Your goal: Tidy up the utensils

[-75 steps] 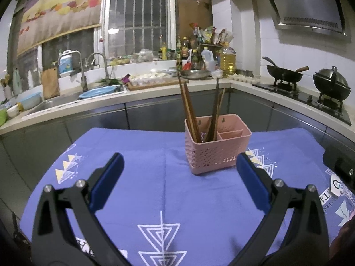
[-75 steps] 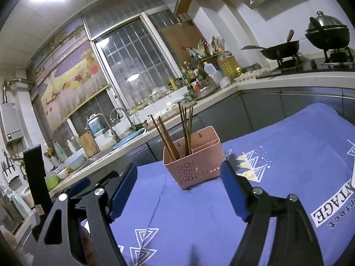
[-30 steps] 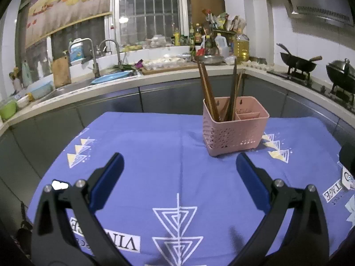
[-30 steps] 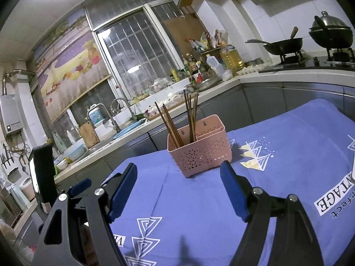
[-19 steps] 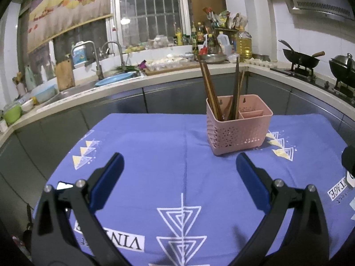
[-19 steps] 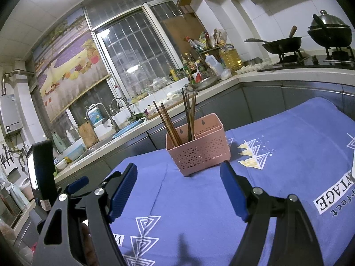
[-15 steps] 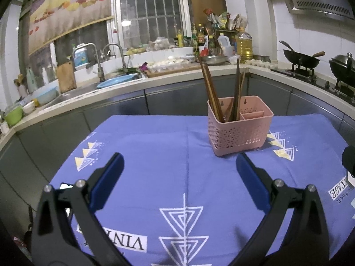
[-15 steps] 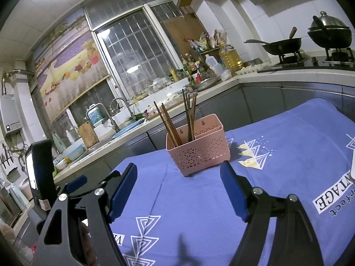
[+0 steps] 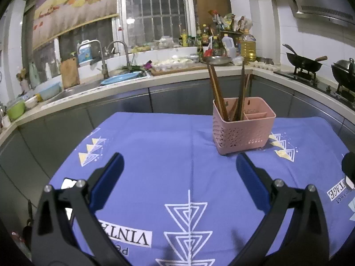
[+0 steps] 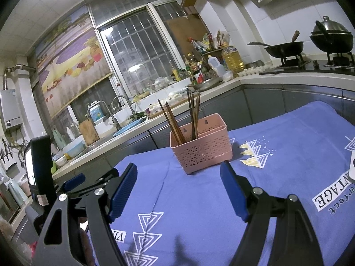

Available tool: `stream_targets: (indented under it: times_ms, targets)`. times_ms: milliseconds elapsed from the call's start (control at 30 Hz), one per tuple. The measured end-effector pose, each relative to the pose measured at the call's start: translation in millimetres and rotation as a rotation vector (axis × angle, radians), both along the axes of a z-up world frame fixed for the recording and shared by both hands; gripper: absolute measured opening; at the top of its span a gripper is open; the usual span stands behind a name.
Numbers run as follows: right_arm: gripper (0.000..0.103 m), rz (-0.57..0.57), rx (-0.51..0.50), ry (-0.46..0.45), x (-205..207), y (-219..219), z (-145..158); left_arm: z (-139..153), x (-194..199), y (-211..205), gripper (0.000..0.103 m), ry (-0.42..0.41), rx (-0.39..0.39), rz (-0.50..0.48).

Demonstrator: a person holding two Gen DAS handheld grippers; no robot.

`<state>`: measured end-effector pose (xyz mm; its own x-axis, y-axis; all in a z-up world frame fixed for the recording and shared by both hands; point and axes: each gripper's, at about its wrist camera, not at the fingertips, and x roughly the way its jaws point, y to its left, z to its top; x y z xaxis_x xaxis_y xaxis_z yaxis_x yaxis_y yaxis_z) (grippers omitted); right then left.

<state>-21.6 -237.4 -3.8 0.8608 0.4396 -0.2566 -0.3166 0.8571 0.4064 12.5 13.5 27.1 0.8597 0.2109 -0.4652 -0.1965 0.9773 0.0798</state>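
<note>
The basket [image 9: 243, 132] stands on the tablecloth [image 9: 177, 155], chopsticks [image 9: 218, 97] upright in what looks like its left compartment; the counter [image 9: 133, 84] runs behind.

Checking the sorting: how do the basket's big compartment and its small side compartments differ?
The big compartment of the pink basket holds the brown chopsticks, leaning at angles; the small compartments look empty. The big one is wider. They share the same pink walls.

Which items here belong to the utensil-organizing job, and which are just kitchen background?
Job items:
pink caddy
chopsticks
left claw, open
right claw, open

Background:
wok
oil bottle
faucet
blue tablecloth
</note>
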Motion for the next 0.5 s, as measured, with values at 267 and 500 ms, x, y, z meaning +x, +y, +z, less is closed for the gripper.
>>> stream_targets:
  times_ms: [267, 500]
  targets:
    - [0.077, 0.001, -0.001, 0.001, -1.6, 2.0, 0.1, 0.8, -3.2, 1.7, 0.097, -0.009, 0.009, 0.007]
    - [0.077, 0.004, -0.002, 0.004, -1.3, 2.4, -0.1, 1.0, -5.1, 0.9, 0.097, -0.008, 0.011, 0.005]
